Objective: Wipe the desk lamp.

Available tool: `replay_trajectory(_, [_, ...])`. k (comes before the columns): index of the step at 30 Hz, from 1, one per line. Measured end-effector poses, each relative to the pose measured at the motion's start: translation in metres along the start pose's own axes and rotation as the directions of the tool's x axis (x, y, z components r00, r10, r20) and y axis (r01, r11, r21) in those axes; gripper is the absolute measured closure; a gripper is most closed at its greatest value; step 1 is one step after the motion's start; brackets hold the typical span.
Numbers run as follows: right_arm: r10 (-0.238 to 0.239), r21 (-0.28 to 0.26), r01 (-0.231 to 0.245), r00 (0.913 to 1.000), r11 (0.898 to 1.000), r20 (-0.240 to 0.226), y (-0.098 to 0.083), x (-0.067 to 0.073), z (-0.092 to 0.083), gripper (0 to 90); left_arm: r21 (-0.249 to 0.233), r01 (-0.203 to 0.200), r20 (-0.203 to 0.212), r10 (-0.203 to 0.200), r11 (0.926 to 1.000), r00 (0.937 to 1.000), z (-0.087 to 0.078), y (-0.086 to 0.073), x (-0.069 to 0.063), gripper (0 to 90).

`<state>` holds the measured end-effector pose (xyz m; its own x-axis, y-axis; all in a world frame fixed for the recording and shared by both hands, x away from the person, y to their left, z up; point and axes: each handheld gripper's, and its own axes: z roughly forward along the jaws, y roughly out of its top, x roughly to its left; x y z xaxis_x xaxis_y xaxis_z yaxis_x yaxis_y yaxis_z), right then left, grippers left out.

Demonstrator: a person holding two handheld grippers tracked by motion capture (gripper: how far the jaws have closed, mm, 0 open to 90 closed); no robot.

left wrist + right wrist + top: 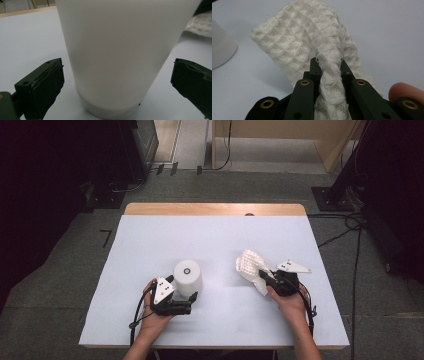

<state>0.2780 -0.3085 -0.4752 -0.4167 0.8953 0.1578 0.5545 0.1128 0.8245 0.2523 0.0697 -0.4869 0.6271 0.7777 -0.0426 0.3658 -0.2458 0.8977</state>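
Grey carpet and dark equipment surround the white table [215,235], whose wooden far edge carries nothing. On it I see 2 things. Larger is the white cup [188,278], standing upside down left of centre, its long axis upright. My left gripper [192,296] sits at its 6 o'clock, jaws spread wide on either side of the cup's [120,57] lower wall with a gap showing at each pad, so I read it as straddling and not yet pressing.

Smaller is the white waffle-weave cloth [251,268], at 3 o'clock from the cup and well apart from it. My right gripper [266,277] has it: the jaws are clamped narrow on a twisted bunch of the cloth [312,45], the rest fanning out toward 11 o'clock.

I judge the coming move turns on that bare strip of table between cup and cloth; nothing stands in it.
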Motion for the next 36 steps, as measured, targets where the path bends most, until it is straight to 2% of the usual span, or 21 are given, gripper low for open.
replay_trajectory(4, [-0.010,-0.058,0.011,0.9995,0.998,0.032,0.002,0.011,-0.011,79.6,0.001,0.014,0.013,-0.014,0.9999,0.9998,0.009,0.005,0.000,0.0])
replay_trajectory(5, [-0.010,-0.058,0.011,0.9995,0.998,0.032,0.002,0.011,-0.011,79.6,0.001,0.014,0.013,-0.014,0.9999,0.9998,0.009,0.005,0.000,0.0])
replay_trajectory(8, [-0.009,-0.097,0.017,0.9971,0.995,0.076,0.005,0.024,-0.021,79.5,0.053,0.026,-0.003,-0.025,0.9982,0.9997,0.020,0.008,0.002,0.0])
replay_trajectory(9, [-0.009,-0.097,0.017,0.9971,0.995,0.076,0.005,0.024,-0.021,79.5,0.053,0.026,-0.003,-0.025,0.9982,0.9997,0.020,0.008,0.002,1.4])
replay_trajectory(10, [-0.008,-0.100,0.015,0.9972,0.995,0.074,0.006,0.026,-0.022,79.4,0.034,0.031,-0.011,-0.030,0.9990,0.9995,0.020,0.009,0.003,1.4])
replay_trajectory(11, [-0.019,-0.098,0.025,0.9979,0.995,0.062,0.008,0.033,-0.022,79.2,0.007,0.017,-0.021,-0.017,0.9998,0.9996,0.018,0.010,0.002,7.5])
replay_trajectory(12, [-0.029,-0.097,0.034,0.9980,0.995,0.056,0.009,0.036,-0.022,79.1,0.017,-0.004,-0.038,0.005,0.9998,0.9993,0.019,0.011,0.000,8.2])
replay_trajectory(13, [-0.038,-0.098,0.043,0.9979,0.994,0.052,0.010,0.040,-0.022,79.1,0.017,-0.004,-0.038,0.005,0.9998,0.9993,0.019,0.011,0.000,8.3])
replay_trajectory(14, [-0.043,-0.097,0.047,0.9980,0.994,0.045,0.011,0.044,-0.022,79.1,0.020,-0.033,-0.066,0.034,0.9993,0.9972,0.019,0.011,-0.002,8.4])
replay_trajectory(17, [-0.066,-0.112,0.069,0.9974,0.991,0.029,0.015,0.055,-0.023,79.0,0.016,-0.077,-0.082,0.078,0.9969,0.9935,0.016,0.011,-0.005,8.5])
replay_trajectory(21, [-0.084,-0.133,0.085,0.9964,0.988,0.009,0.021,0.067,-0.027,79.1,0.009,-0.103,-0.061,0.103,0.9947,0.9928,0.011,0.013,-0.008,8.6])
replay_trajectory(23, [-0.104,-0.151,0.103,0.9945,0.983,-0.001,0.026,0.080,-0.031,79.1,0.019,-0.113,-0.048,0.113,0.9935,0.9924,0.008,0.014,-0.011,8.6])
replay_trajectory(25, [-0.111,-0.161,0.108,0.9938,0.981,-0.006,0.028,0.086,-0.032,79.0,0.021,-0.121,-0.010,0.121,0.9924,0.9926,0.006,0.016,-0.017,8.6])
replay_trajectory(29, [-0.107,-0.175,0.099,0.9934,0.980,-0.039,0.033,0.098,-0.037,78.6,0.026,-0.150,0.037,0.149,0.9883,0.9882,0.005,0.016,-0.030,8.6])
replay_trajectory(31, [-0.109,-0.185,0.100,0.9932,0.978,-0.041,0.036,0.104,-0.039,78.5,0.037,-0.165,0.055,0.163,0.9856,0.9851,0.006,0.016,-0.036,8.5])
replay_trajectory(33, [-0.128,-0.193,0.122,0.9917,0.974,-0.017,0.039,0.110,-0.042,78.4,0.041,-0.171,0.059,0.168,0.9845,0.9840,0.007,0.015,-0.038,8.5])
replay_trajectory(35, [-0.129,-0.202,0.121,0.9913,0.972,-0.026,0.042,0.117,-0.045,78.4,0.062,-0.202,0.060,0.198,0.9775,0.9783,0.008,0.013,-0.044,8.6])
replay_trajectory(36, [-0.135,-0.208,0.126,0.9903,0.970,-0.032,0.044,0.120,-0.047,78.3,0.060,-0.201,0.055,0.198,0.9777,0.9786,0.008,0.013,-0.045,8.5])
